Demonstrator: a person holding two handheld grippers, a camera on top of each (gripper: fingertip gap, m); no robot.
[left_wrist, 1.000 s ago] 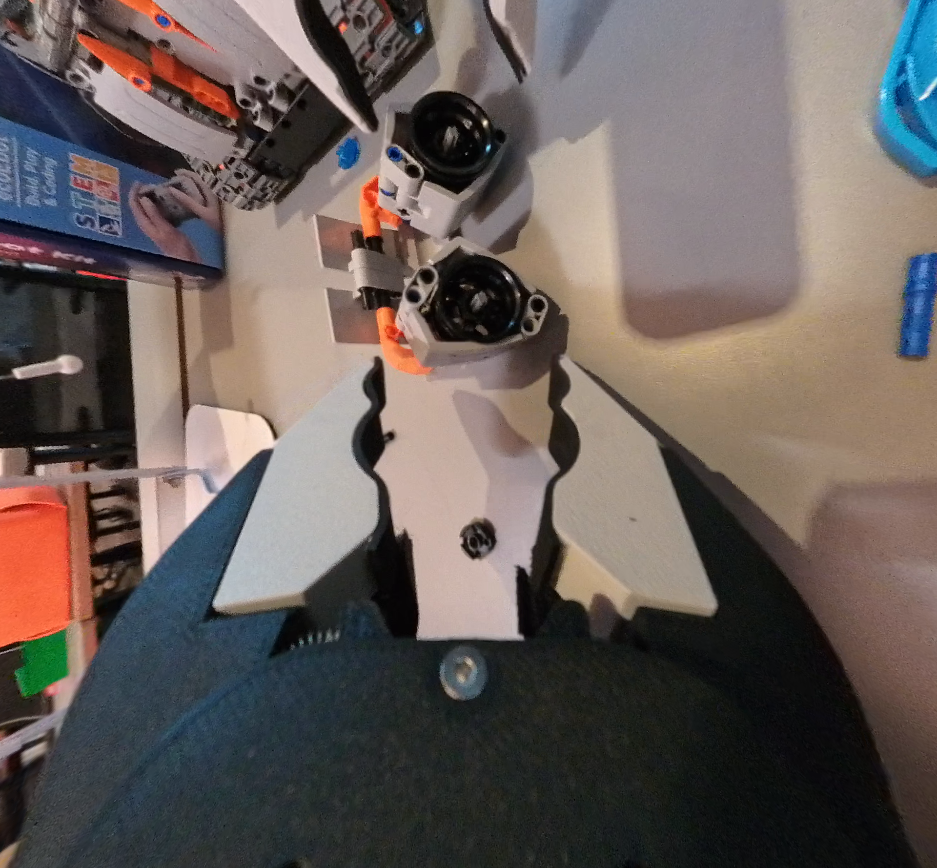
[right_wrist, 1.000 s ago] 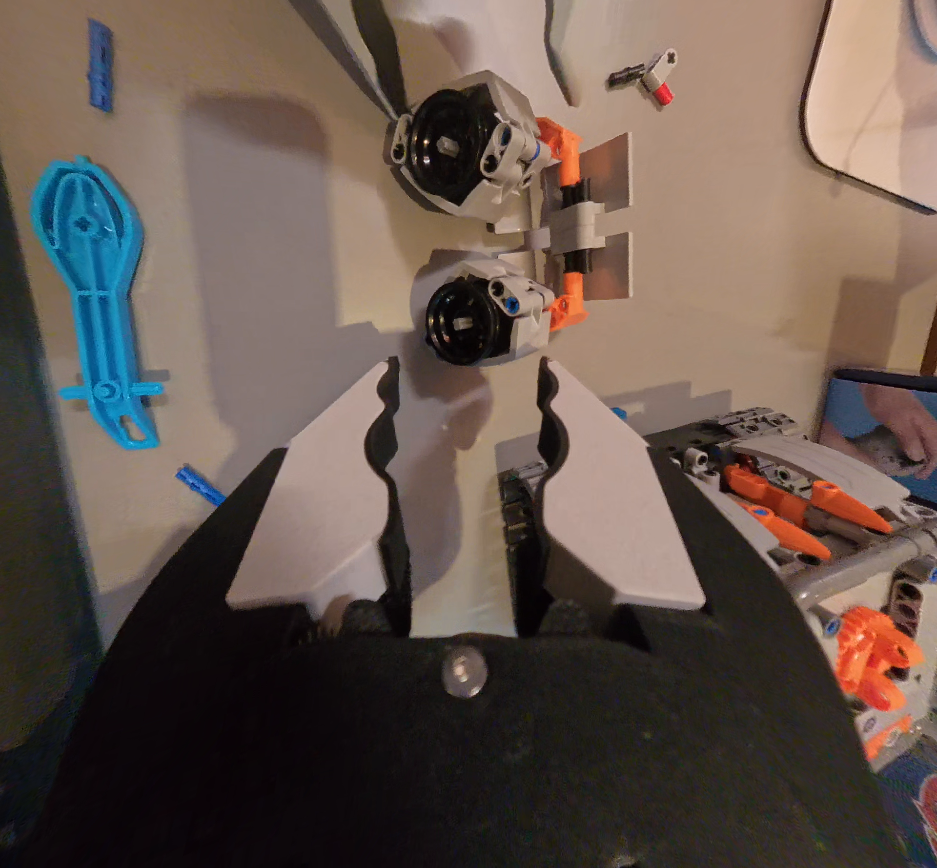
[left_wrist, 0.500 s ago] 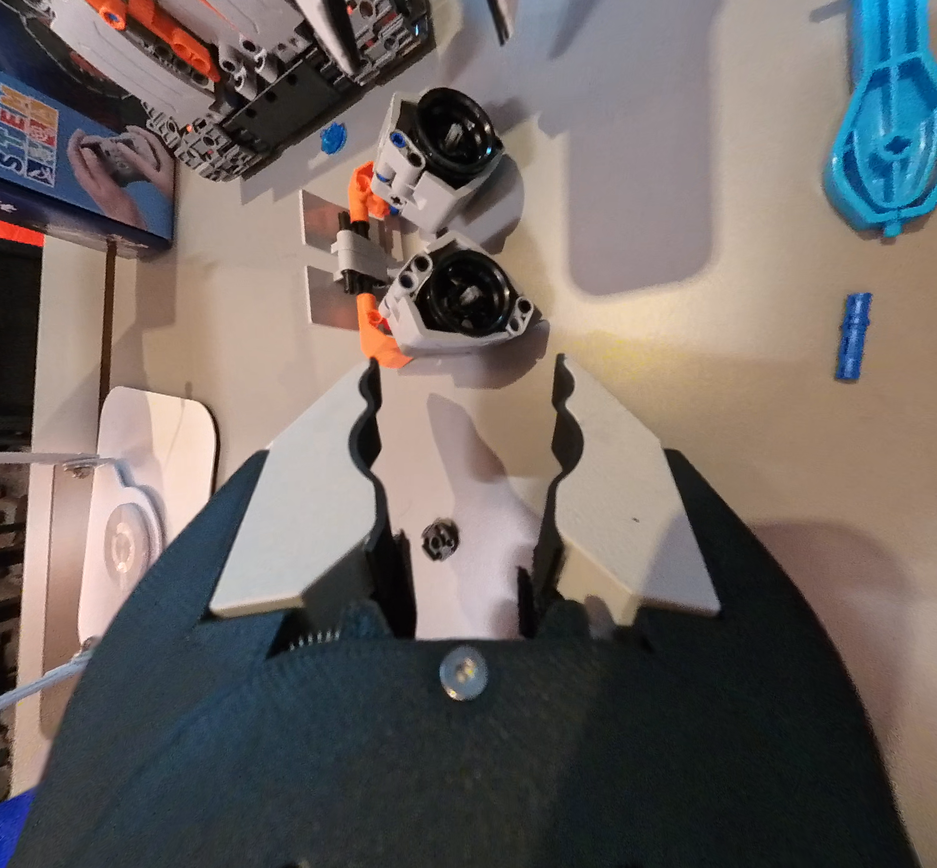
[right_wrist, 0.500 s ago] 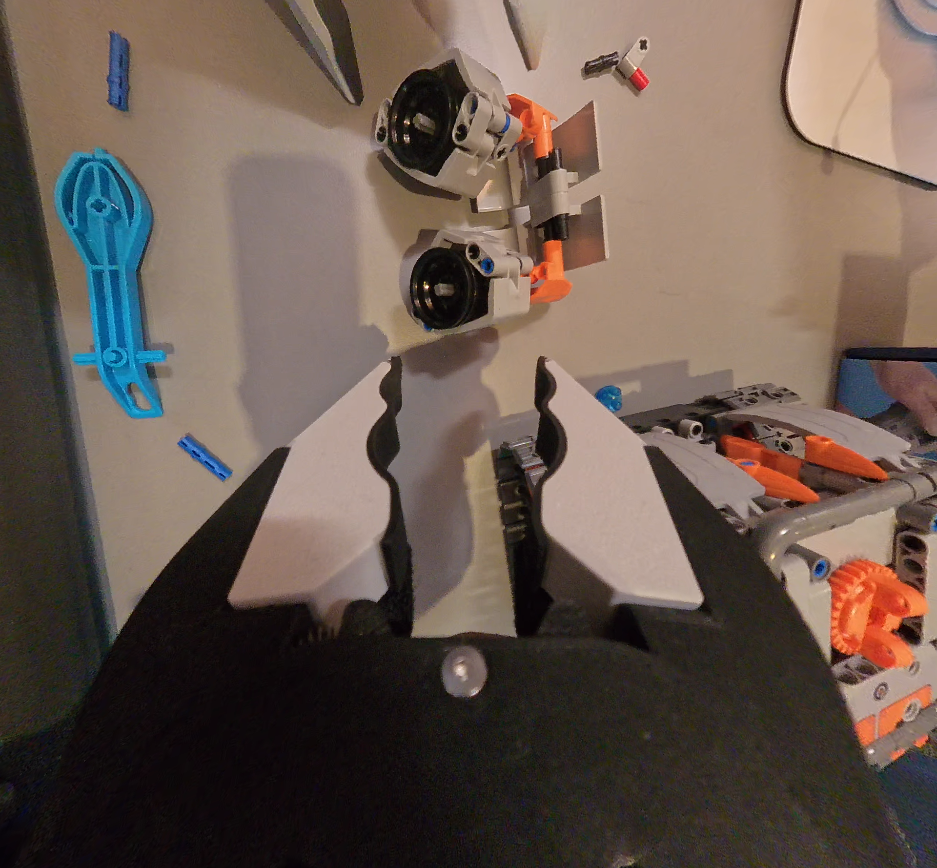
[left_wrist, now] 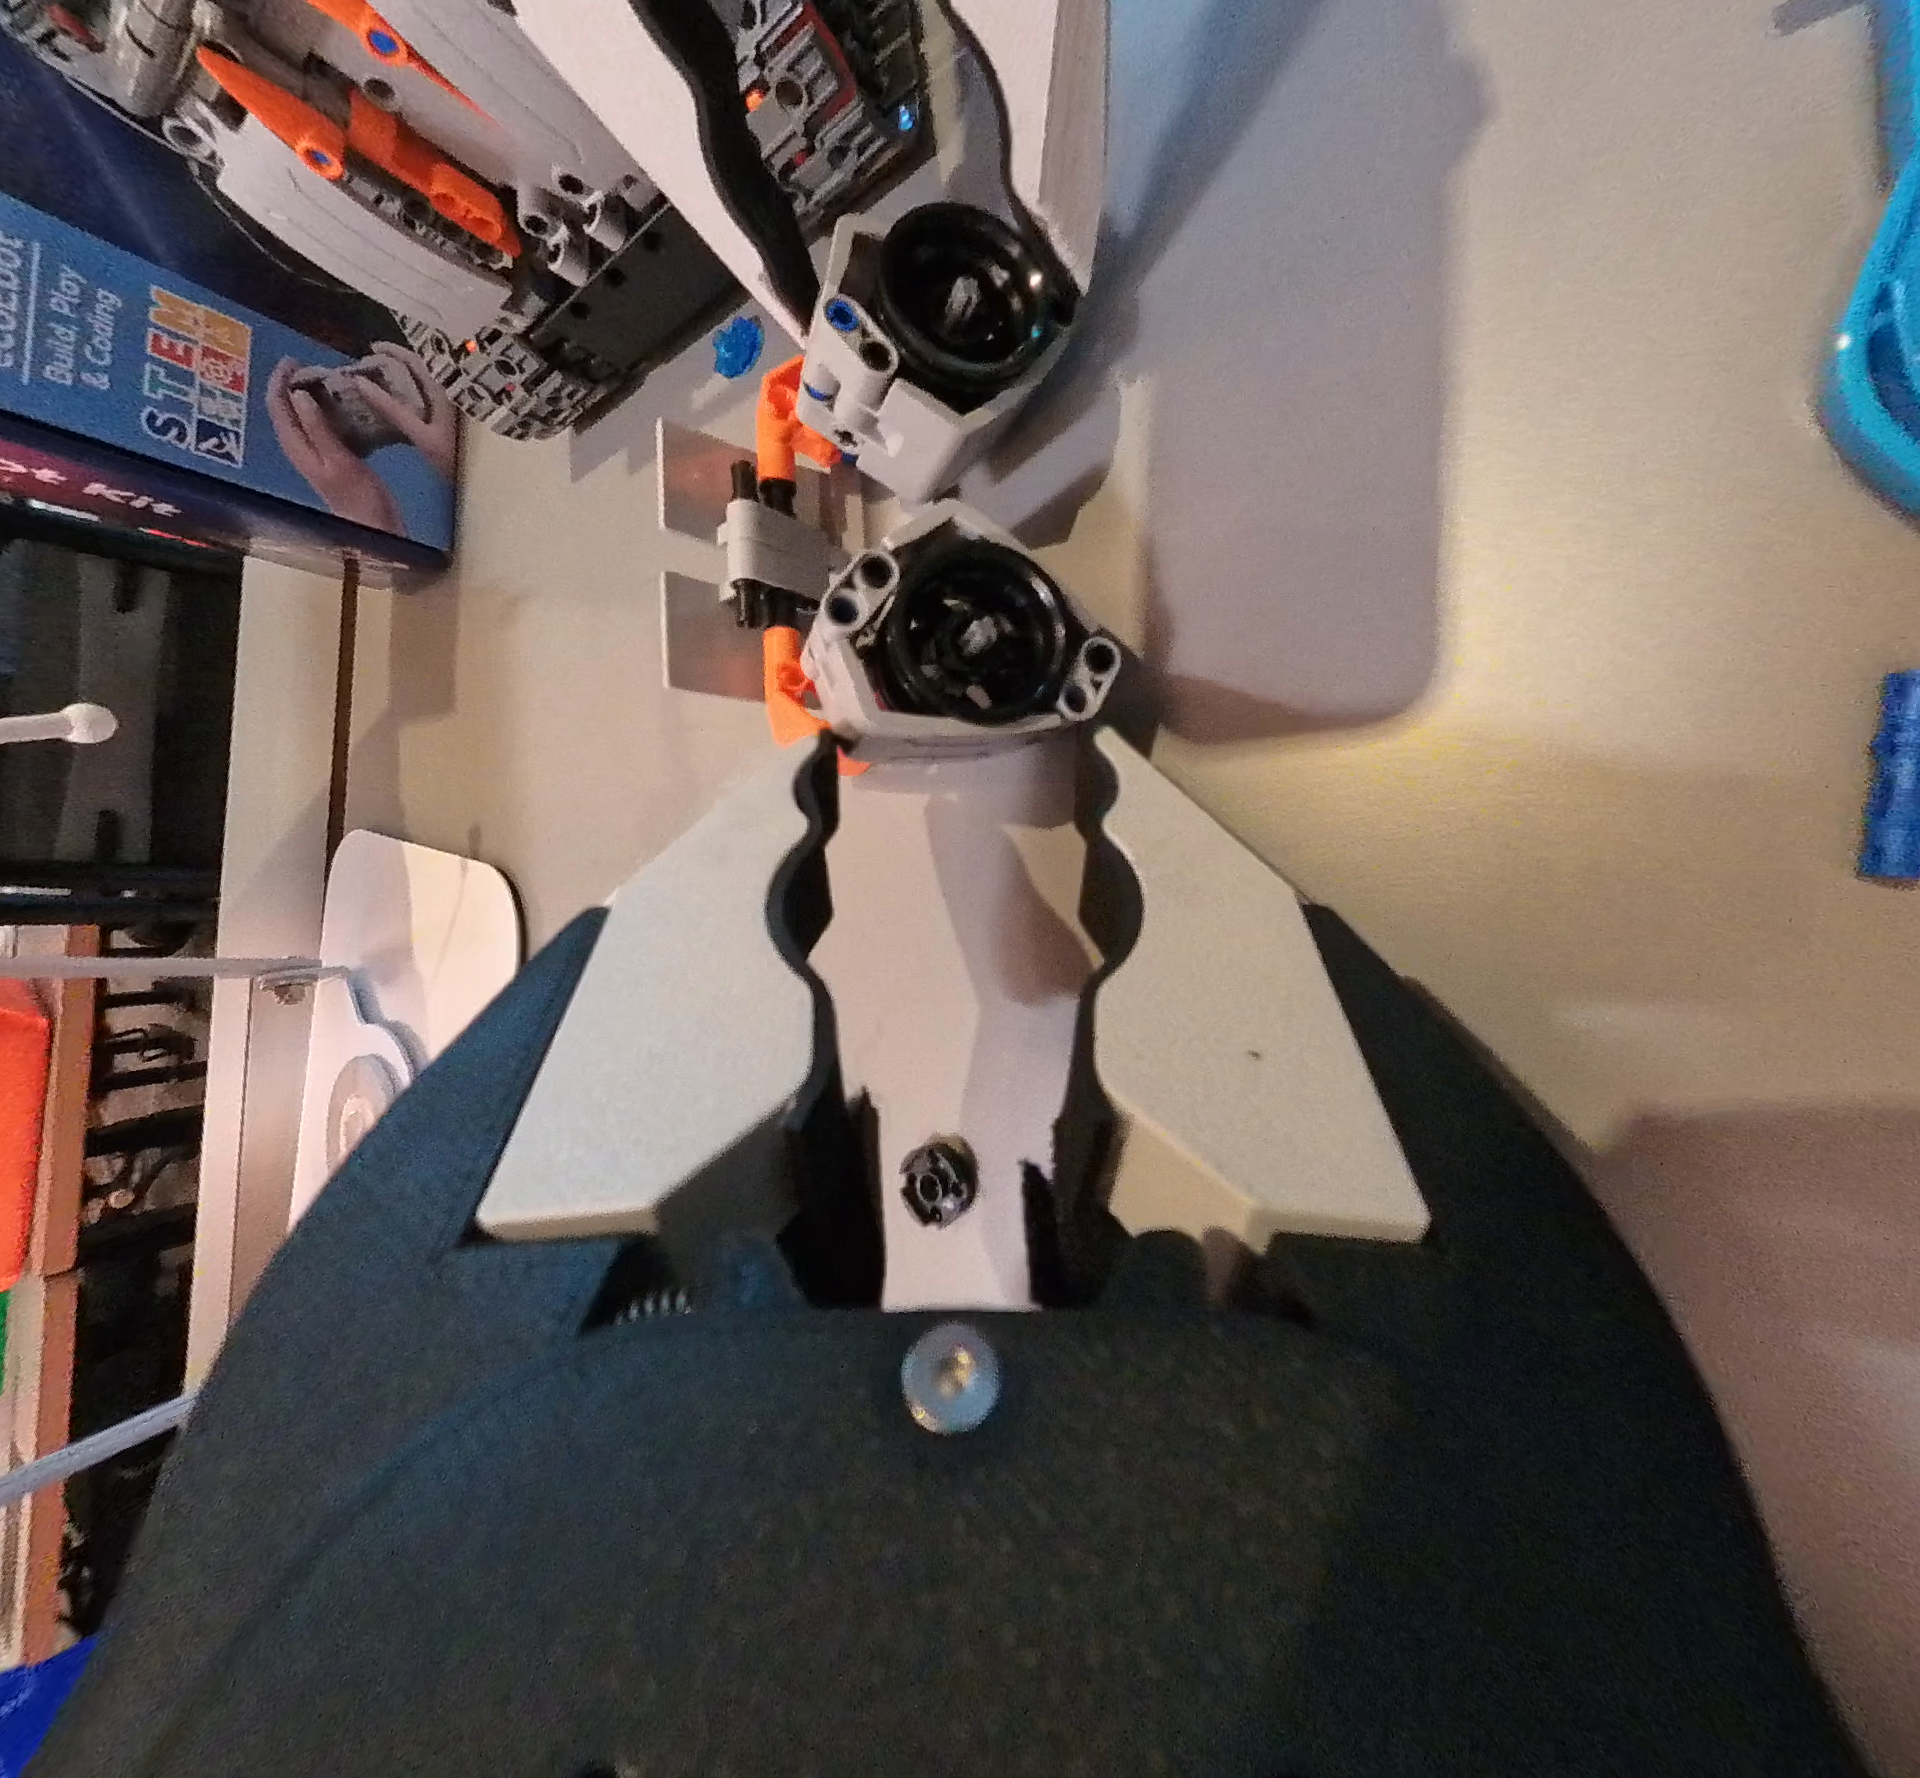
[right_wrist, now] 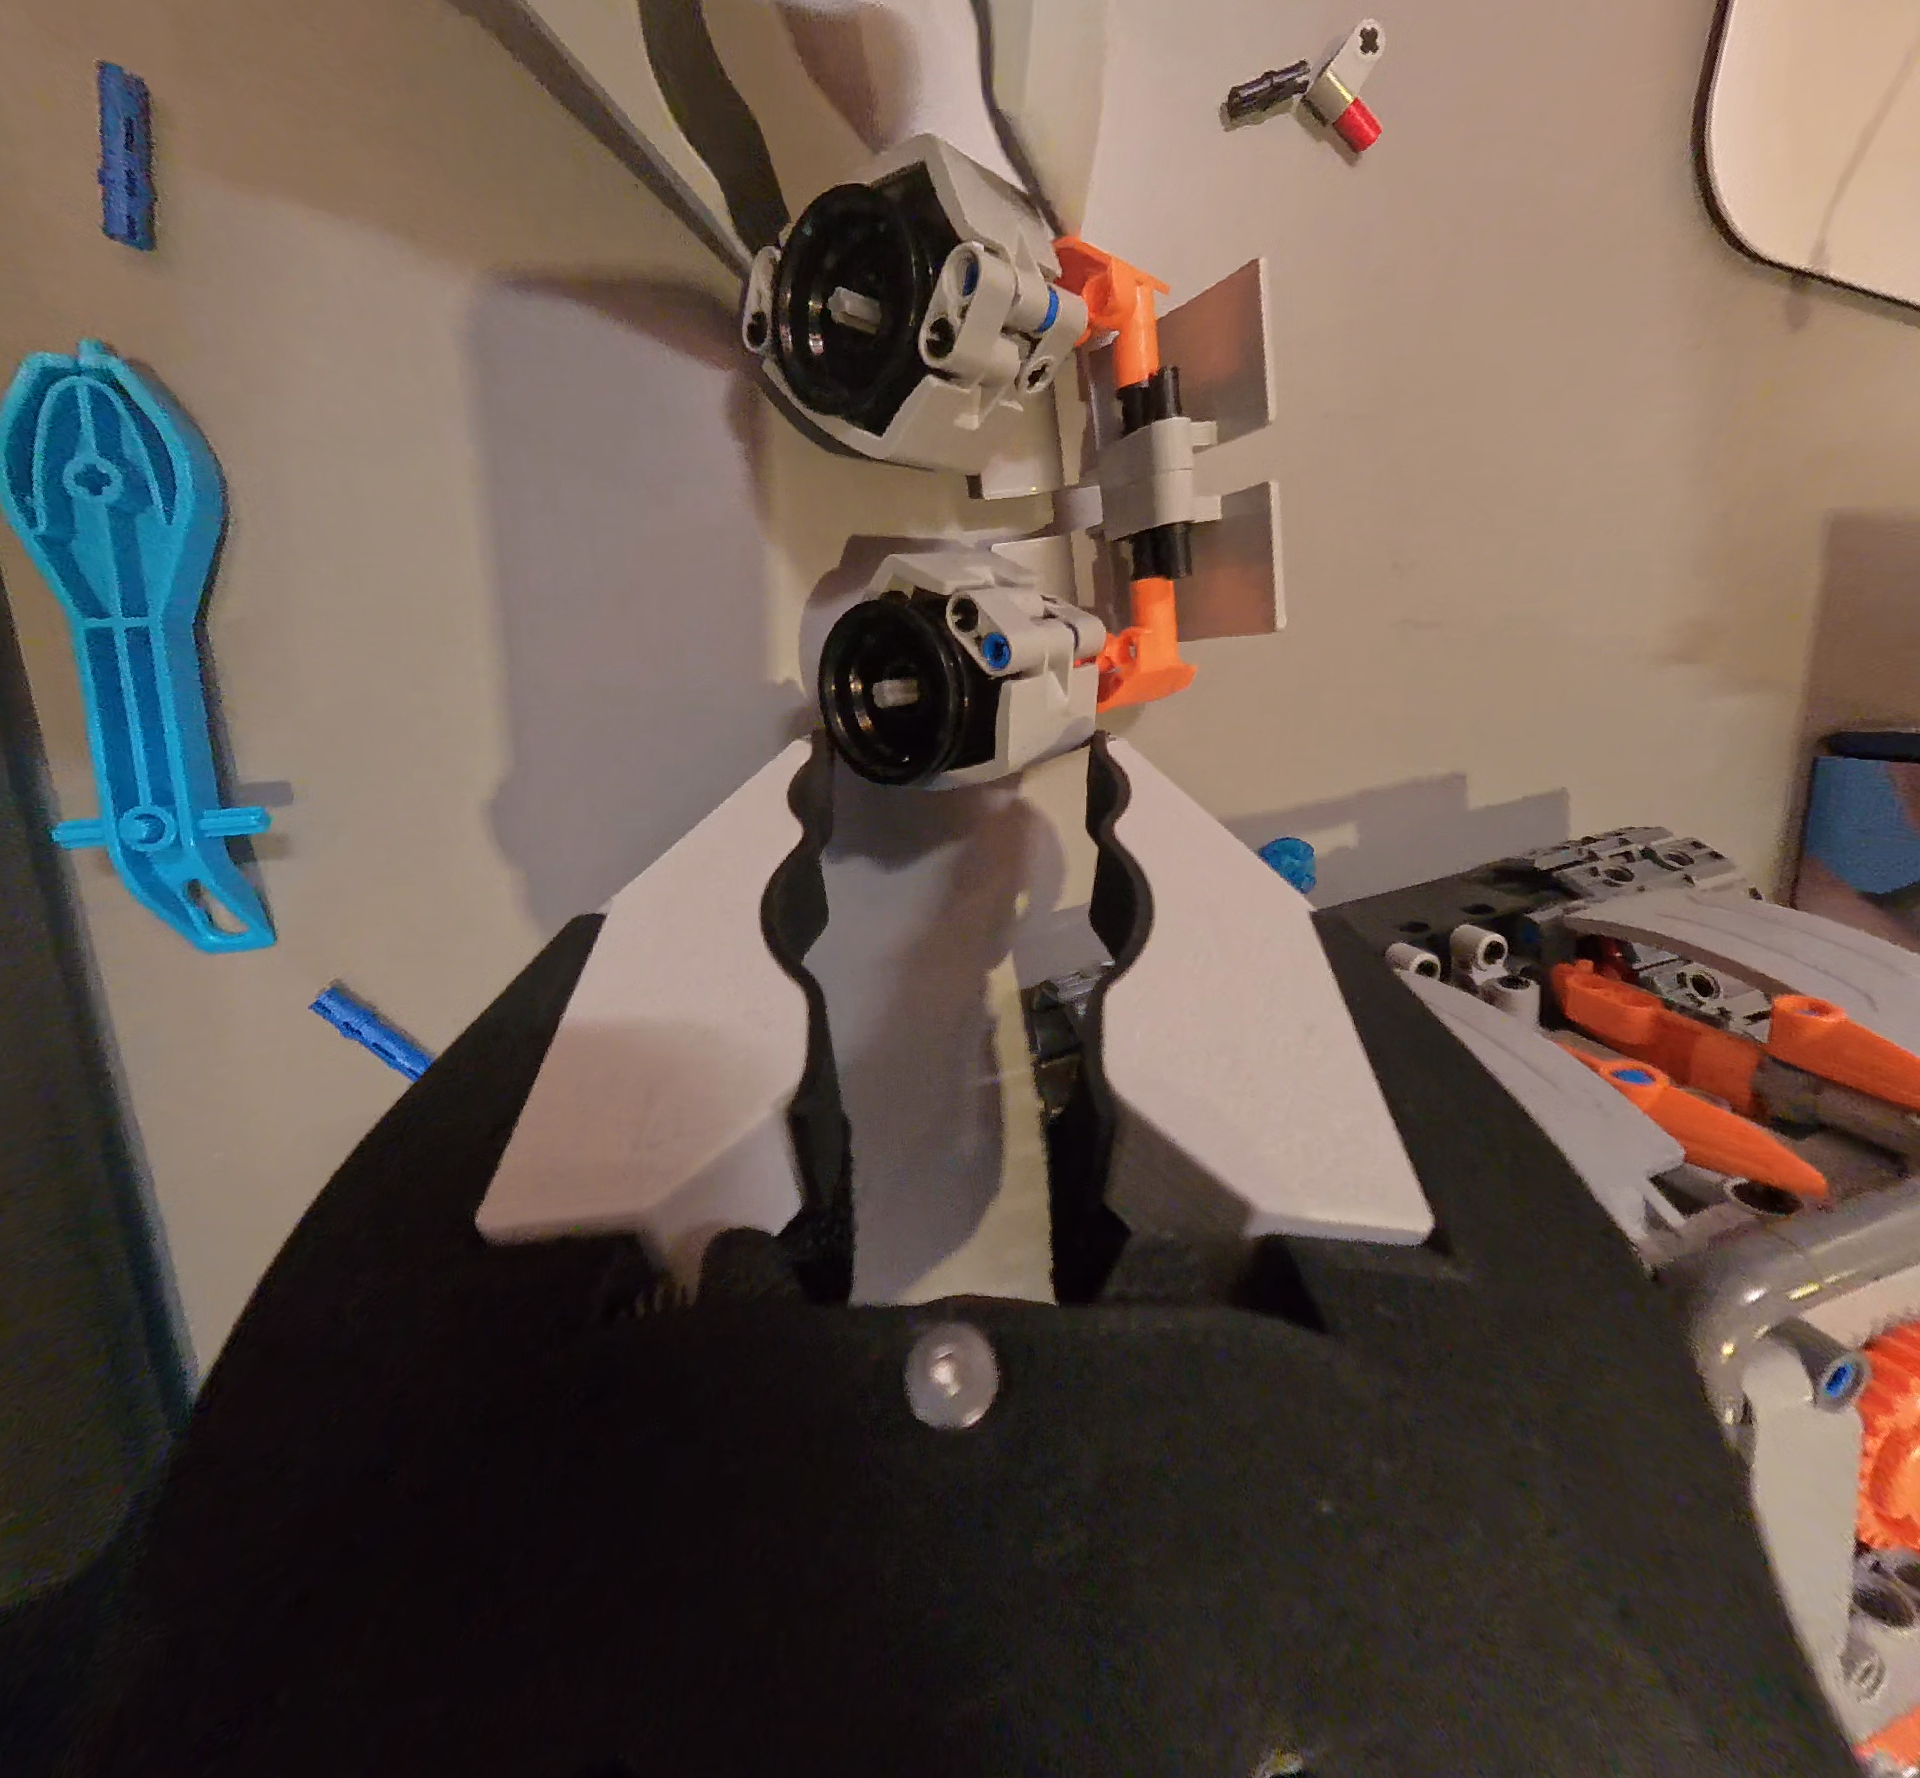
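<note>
A small assembly lies on the beige table: two grey motor blocks with black round faces, joined by orange connectors and a grey piece over grey plates (right_wrist: 1226, 336). My left gripper (left_wrist: 961, 757) is open, its tips on either side of the near motor (left_wrist: 971, 653). My right gripper (right_wrist: 956, 752) is open, its tips flanking the other motor (right_wrist: 925, 689). Each gripper's grey fingers show at the top of the other's view, around the far motor (left_wrist: 945, 305) (right_wrist: 883, 305). Neither holds anything.
A grey and orange brick vehicle (left_wrist: 416, 149) (right_wrist: 1662, 1053) sits close beside the assembly, by a blue box (left_wrist: 208, 378). A light blue tool (right_wrist: 125, 637), blue pins (right_wrist: 125, 154) (right_wrist: 369, 1042), a red-tipped piece (right_wrist: 1340, 97), a black round piece (left_wrist: 938, 1183) and a white tray (right_wrist: 1829, 66) lie around. The tips of one gripper are about 8 centimetres away from the tips of the other. From the left gripper's tips to the red-tipped piece (right_wrist: 1340, 97) is close to 8 centimetres.
Both grippers drew back half a second ago and have now moved in again; their open tips now reach the two motors. The assembly has not moved.
</note>
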